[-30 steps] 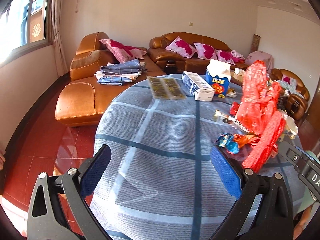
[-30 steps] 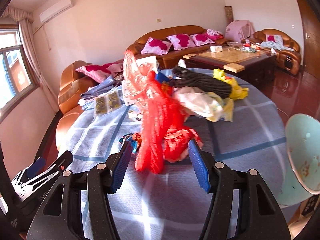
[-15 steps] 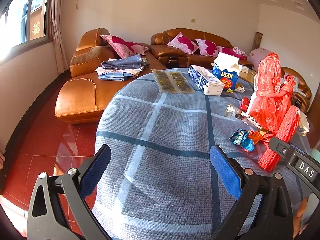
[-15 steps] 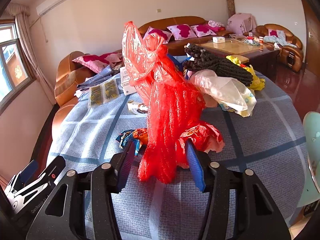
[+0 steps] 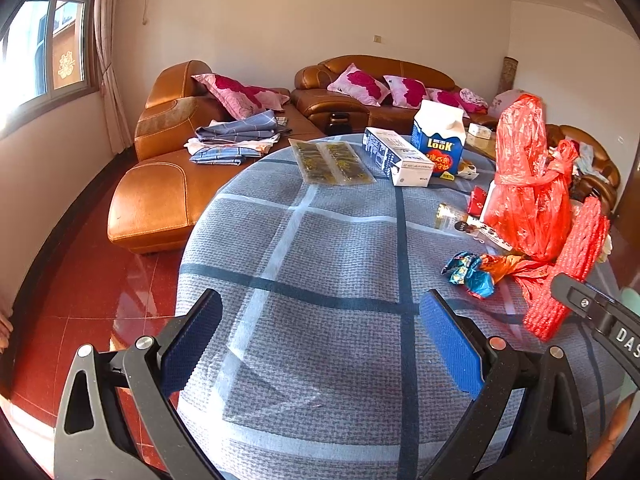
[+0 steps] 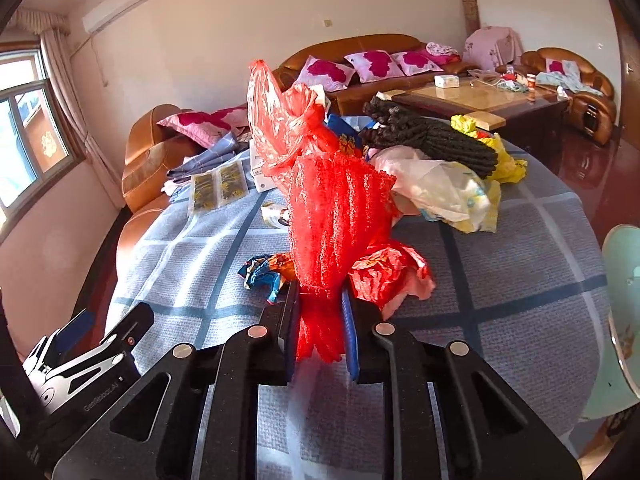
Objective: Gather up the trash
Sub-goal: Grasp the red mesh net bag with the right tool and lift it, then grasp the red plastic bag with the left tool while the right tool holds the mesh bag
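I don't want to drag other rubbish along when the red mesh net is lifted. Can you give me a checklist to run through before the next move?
1. Right hand-held gripper shut on the red mesh net: ok, net bunched between the pads.
2. Grip near the net's end: ok, only a short tail hangs below the pads.
3. Net free of the red plastic bag: cannot tell, they overlap in both views.
4. Crumpled red wrapper apart from the net: not ok, it presses against the net beside the gripper.
5. Left hand-held gripper free to help: ok, open over bare tablecloth.
6. Trash container in view: not ok, none visible.
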